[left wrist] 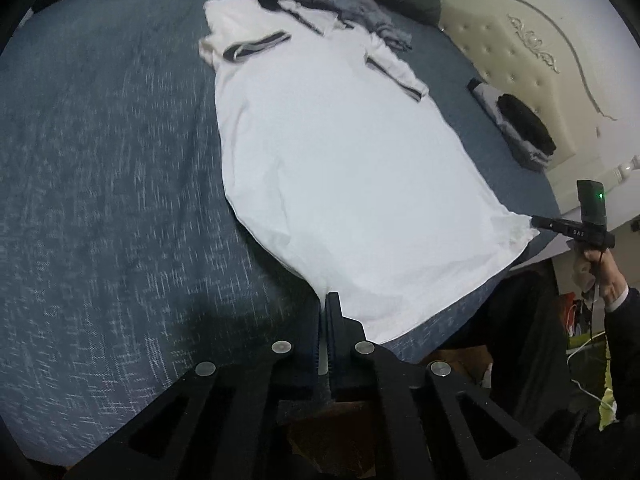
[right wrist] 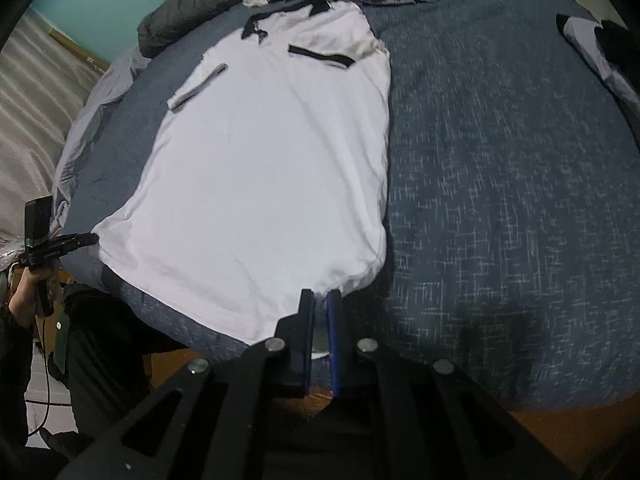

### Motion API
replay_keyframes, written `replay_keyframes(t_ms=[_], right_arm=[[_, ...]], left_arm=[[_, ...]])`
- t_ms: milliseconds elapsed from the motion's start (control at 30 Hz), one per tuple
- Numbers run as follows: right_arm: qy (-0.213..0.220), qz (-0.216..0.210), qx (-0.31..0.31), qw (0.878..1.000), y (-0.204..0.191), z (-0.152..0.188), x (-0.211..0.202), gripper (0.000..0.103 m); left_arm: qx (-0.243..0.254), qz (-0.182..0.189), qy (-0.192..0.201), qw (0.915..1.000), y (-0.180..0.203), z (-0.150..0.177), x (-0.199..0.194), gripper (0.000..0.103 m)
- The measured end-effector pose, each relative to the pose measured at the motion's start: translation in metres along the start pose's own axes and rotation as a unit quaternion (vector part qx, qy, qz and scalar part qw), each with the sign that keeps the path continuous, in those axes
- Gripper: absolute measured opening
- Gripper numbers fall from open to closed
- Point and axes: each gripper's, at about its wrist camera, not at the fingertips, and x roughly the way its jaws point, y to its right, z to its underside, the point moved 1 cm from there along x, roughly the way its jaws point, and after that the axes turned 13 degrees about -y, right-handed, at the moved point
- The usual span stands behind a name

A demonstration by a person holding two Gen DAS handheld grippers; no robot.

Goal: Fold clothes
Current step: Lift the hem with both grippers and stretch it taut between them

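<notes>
A white polo shirt (left wrist: 340, 152) with black collar and sleeve trim lies flat on the blue bed (left wrist: 100, 200), collar at the far end, both sleeves folded in over the body. My left gripper (left wrist: 325, 300) is shut on one bottom hem corner at the near bed edge. My right gripper (left wrist: 534, 221) pinches the other hem corner at the right. In the right wrist view the shirt (right wrist: 272, 160) stretches away from my right gripper (right wrist: 320, 296), whose jaws hold white cloth between the blue pads. The left gripper (right wrist: 94, 238) grips the left corner, held by a hand (right wrist: 24, 300).
A heap of grey and dark clothes (left wrist: 352, 4) lies past the collar. A folded dark and grey stack (left wrist: 516, 128) sits near the cream headboard (left wrist: 540, 52). A dark green quilt (right wrist: 188, 12) bunches at the far side. The hem lies along the near bed edge.
</notes>
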Motion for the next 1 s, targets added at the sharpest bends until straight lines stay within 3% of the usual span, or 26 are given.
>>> replay_keyframes(t_ms=[433, 1000], right_arm=[[0.076, -0.022, -0.043, 0.996, -0.033, 0.000, -0.066, 0.005], [0.121, -0.048, -0.100, 0.986, -0.083, 0.022, -0.115, 0.004]], left_arm=[[0.034, -0.014, 0.056, 0.9978, 0.025, 0.002, -0.056, 0.002], [0.055, -0.012, 0.095, 0.9939, 0.037, 0.033, -0.097, 0.002]])
